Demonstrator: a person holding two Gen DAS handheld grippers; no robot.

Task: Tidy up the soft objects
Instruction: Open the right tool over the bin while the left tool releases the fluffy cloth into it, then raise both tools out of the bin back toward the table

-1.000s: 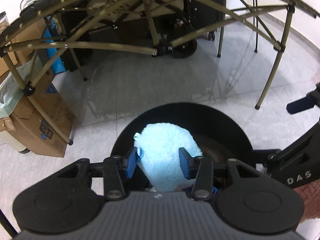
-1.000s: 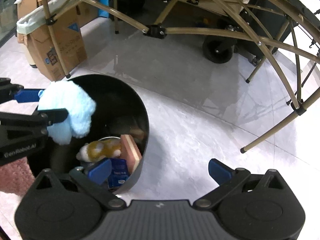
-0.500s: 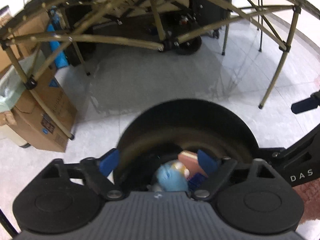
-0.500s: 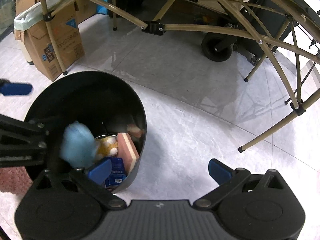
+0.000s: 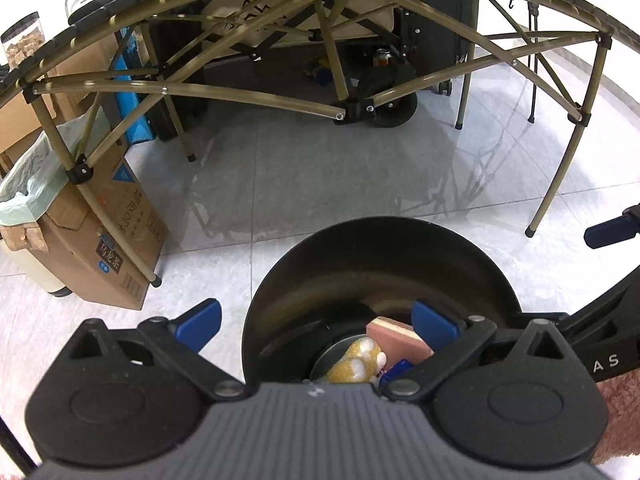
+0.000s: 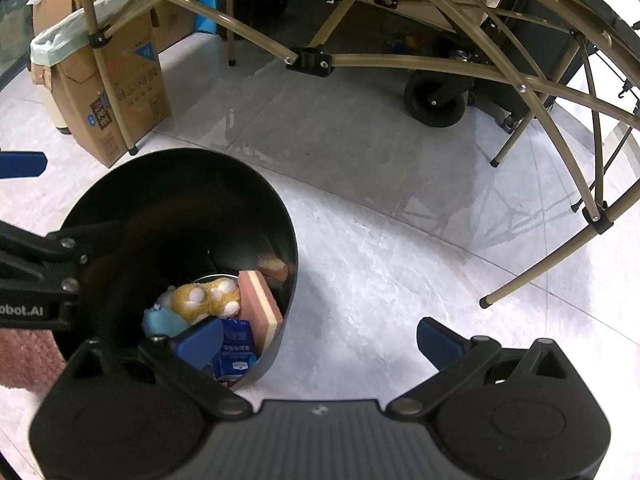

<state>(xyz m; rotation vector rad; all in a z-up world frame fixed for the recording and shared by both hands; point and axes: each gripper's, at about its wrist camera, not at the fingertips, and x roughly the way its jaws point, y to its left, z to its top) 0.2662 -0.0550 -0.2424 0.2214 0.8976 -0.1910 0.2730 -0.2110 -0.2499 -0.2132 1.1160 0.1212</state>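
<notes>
Glossy grey tiled floor (image 5: 320, 184) under a tan folding frame (image 5: 256, 96), cardboard box (image 5: 100, 248) at left, black wheeled cart (image 6: 436, 100) behind.

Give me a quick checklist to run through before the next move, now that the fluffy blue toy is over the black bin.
1. Left gripper empty: ok; its jaws have just been opening, nothing between them.
2. Fluffy light blue plush toy inside the round black bin: ok, it lies at the bottom beside the yellow and white plush toy.
3. Right gripper free: ok, open and empty above the grey tiled floor.
4. Bin upright: ok.
5. Room left in the bin: ok; the pink and cream sponge block and blue carton sit low.
6. More soft objects waiting: cannot tell.
</notes>
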